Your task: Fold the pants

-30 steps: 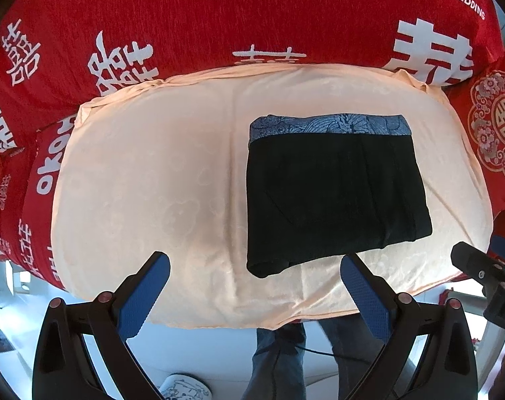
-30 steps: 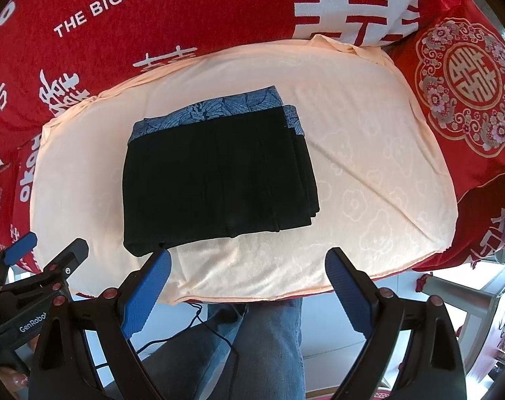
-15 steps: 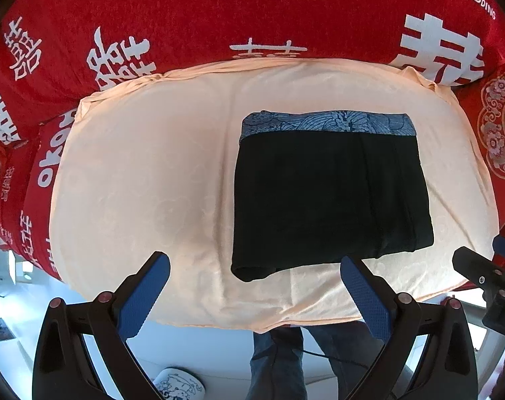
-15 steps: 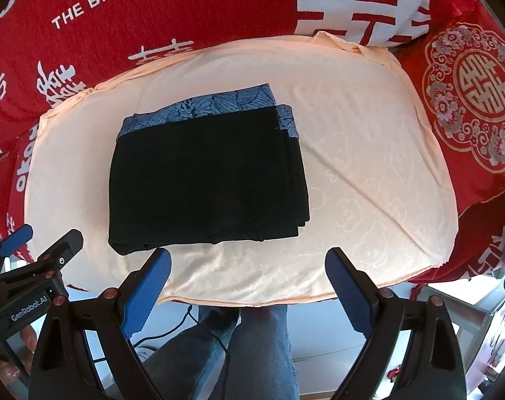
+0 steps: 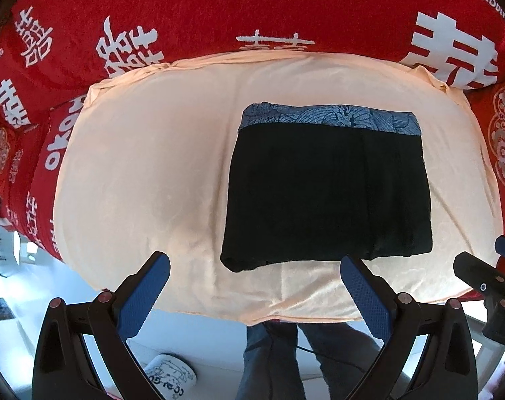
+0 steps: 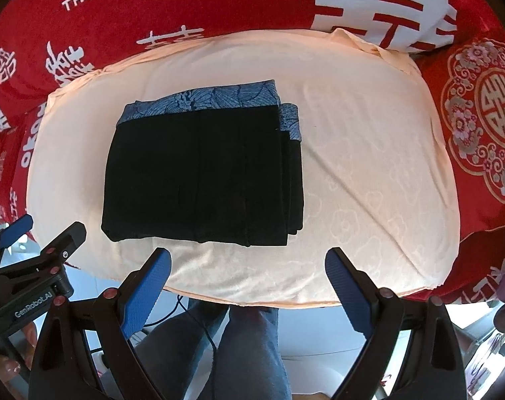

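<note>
Pants: black, folded into a compact rectangle with a blue patterned waistband along the far edge; lying flat on the peach cloth that covers the bench.
Left gripper: jaws spread wide, holding nothing; it hovers off the near edge of the cloth, with the near left corner of the pants just ahead, between its fingers.
Right gripper: jaws likewise wide and empty; the near edge of the pants lies straight ahead of it.
Long axis: the rectangle runs slightly longer left to right, roughly across both grippers' line of approach.
Layered edge: the stacked fold ends show at the pants' right side, stepped a little rather than flush.
Nearer gripper: both sit close to the near edge; neither touches the fabric.
Open room: bare cloth lies to the left of the pants and more to the right; red printed bedding rings the far side.
Progress: the fold looks finished or nearly so; only a tidy of the stepped edge seems left.
</note>
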The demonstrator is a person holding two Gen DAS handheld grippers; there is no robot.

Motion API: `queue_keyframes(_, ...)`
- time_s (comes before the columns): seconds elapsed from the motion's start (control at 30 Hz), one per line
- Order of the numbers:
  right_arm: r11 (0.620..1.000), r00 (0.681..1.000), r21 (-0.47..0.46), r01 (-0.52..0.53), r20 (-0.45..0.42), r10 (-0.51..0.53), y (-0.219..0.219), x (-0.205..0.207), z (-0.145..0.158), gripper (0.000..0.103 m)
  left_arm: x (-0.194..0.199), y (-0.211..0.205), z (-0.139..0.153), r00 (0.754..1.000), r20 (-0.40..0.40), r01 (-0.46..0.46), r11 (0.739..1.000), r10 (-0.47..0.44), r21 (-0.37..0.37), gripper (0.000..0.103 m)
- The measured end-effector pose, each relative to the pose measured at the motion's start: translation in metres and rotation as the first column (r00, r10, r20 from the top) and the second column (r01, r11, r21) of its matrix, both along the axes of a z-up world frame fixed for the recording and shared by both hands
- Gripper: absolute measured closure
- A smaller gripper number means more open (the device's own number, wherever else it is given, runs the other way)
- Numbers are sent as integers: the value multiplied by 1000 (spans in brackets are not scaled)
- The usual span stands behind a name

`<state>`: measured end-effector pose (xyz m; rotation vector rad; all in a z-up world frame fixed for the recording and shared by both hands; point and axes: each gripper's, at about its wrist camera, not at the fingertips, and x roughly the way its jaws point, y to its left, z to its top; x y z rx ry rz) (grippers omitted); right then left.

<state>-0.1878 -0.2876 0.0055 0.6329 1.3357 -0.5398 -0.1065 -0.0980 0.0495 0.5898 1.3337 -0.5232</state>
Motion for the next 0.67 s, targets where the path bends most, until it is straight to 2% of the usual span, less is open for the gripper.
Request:
queue_keyframes(0.23,1000,1000,1,-16,-4,16,-2,-5,2,8,-5,2,0,1000,-5,-18,1000,18,14,0)
queue_keyframes(0.43,999,999,-10,-36,-9,36,0,-9,2,8,-6,5,2,998,-37,-47,998,46,-30,0)
queue_keyframes(0.53,999,999,-9,-40,-7,40,0,-10,2,8,-7,4,9,999,-21,-46,996,44,-73,0)
queue_keyframes(0.67,999,999,-15,-44,-6,44,-1,-11,3,8,-7,3,11,1000,-9,-30,997,30,-64,0)
